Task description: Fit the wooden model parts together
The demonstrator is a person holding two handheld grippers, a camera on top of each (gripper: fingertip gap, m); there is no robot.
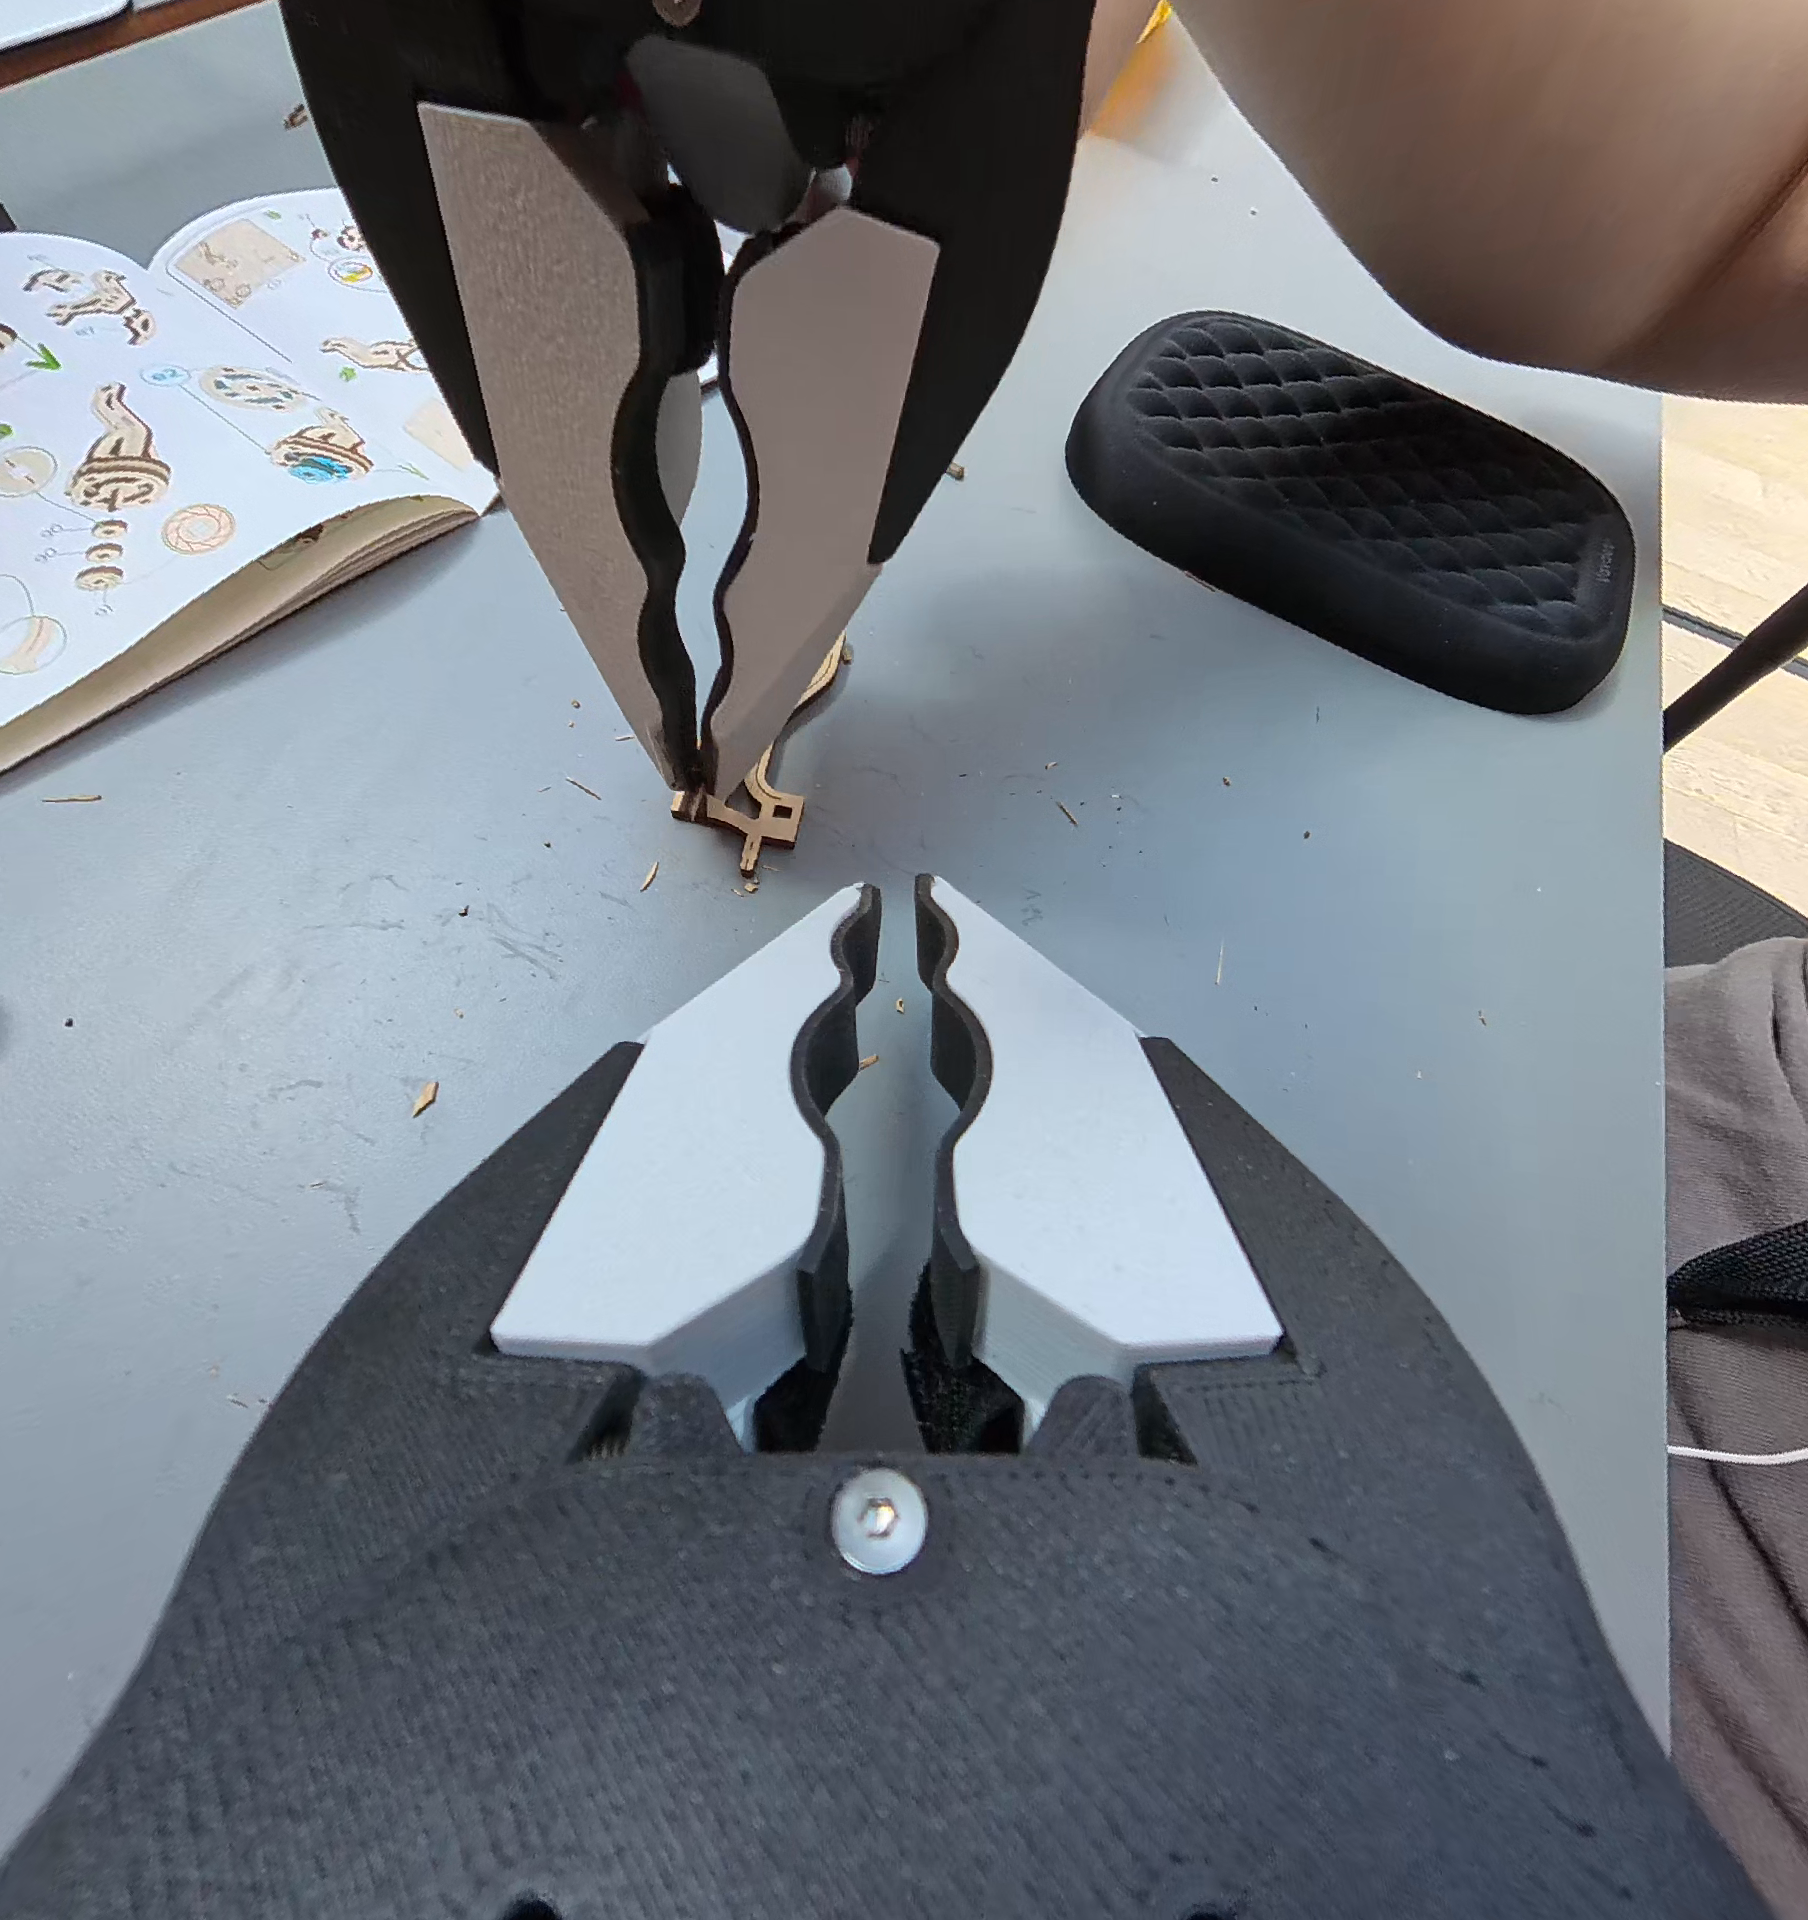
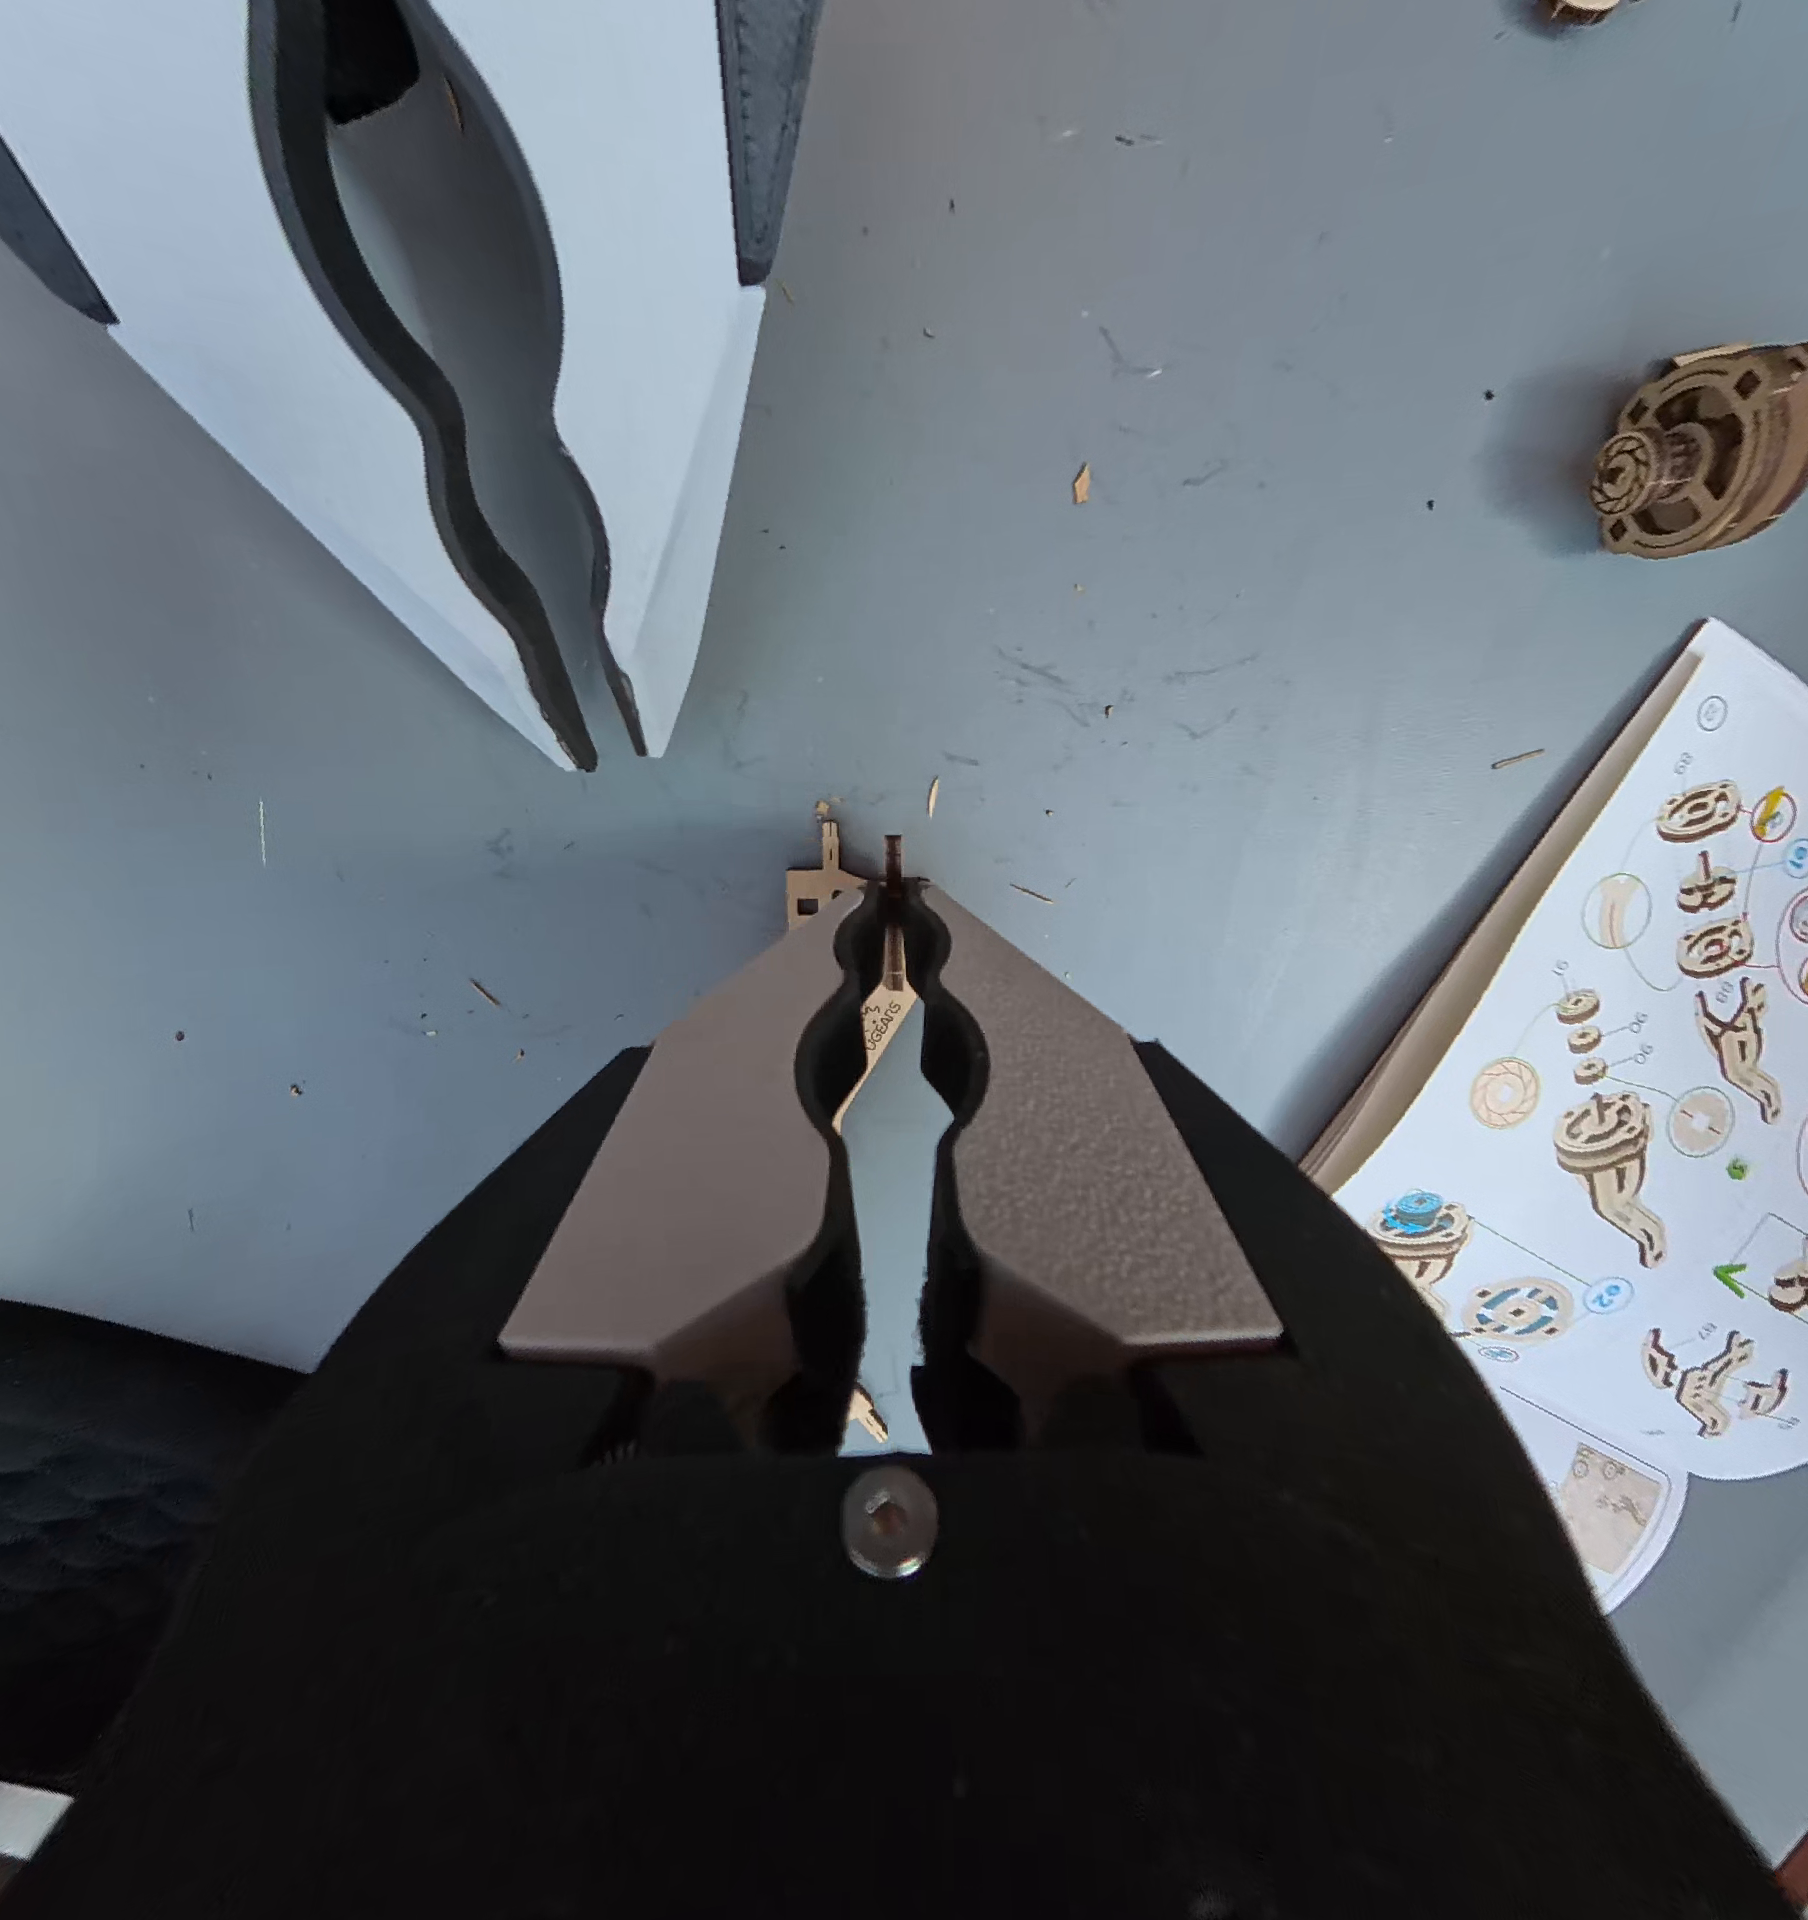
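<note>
A flat curved wooden part [image 1: 770, 805] lies on the grey table [image 1: 256, 1039]. My right gripper [image 1: 687, 774] comes down from above and is shut at its tips on a small thin wooden piece [image 1: 689, 802] at the flat part's near end. In the right wrist view the right gripper [image 2: 892, 896] holds that thin piece [image 2: 892, 857] edge-on, with the flat part [image 2: 815, 896] just left of the tips. My left gripper [image 1: 895, 891] hovers a short way in front of the parts, its jaws a narrow gap apart and empty. It also shows in the right wrist view [image 2: 604, 753].
An open instruction booklet [image 1: 152, 436] lies at the far left and shows in the right wrist view [image 2: 1658, 1091]. A black quilted pad [image 1: 1367, 509] sits near the table's right edge [image 1: 1664, 935]. An assembled wooden sub-model [image 2: 1731, 447] stands farther off. Wood splinters litter the table. Spacing between my two grippers at the tips: around 5 centimeters.
</note>
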